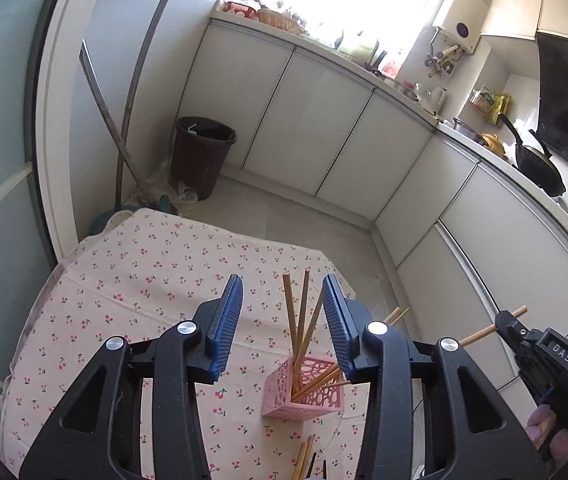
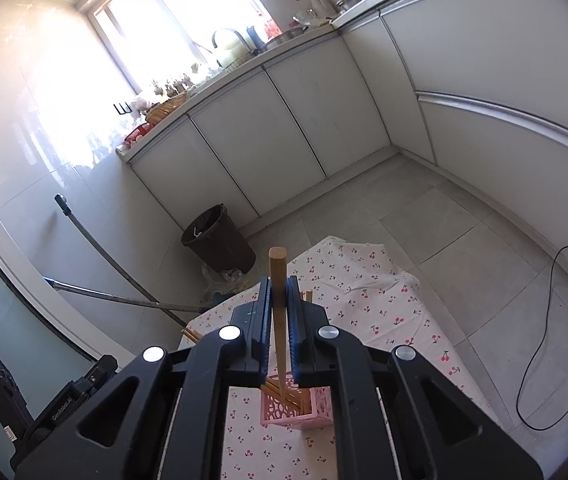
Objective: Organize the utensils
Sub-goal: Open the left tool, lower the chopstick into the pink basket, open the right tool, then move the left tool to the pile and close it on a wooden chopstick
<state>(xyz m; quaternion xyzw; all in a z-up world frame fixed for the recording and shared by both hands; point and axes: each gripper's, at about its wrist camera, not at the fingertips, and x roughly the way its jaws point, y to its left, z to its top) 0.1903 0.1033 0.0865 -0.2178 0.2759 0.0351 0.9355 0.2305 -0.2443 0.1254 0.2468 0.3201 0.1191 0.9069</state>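
The left gripper hung with its jaws released and nothing between the blue pads, low in the centre of the left wrist view, above the pink perforated holder. The holder stood on the desk under a cherry-print tablecloth, and several wooden chopsticks leaned upright in it. More chopsticks lay loose on the cloth at the bottom edge of that view.

The right gripper was clenched on a single wooden chopstick, held nearly upright in the centre of the right wrist view; its thin end pointed down toward the holder, though whether it touched the sticks inside could not be told. In the left wrist view, that gripper showed at the right edge.

A dark waste bin stood on the floor beyond the desk.
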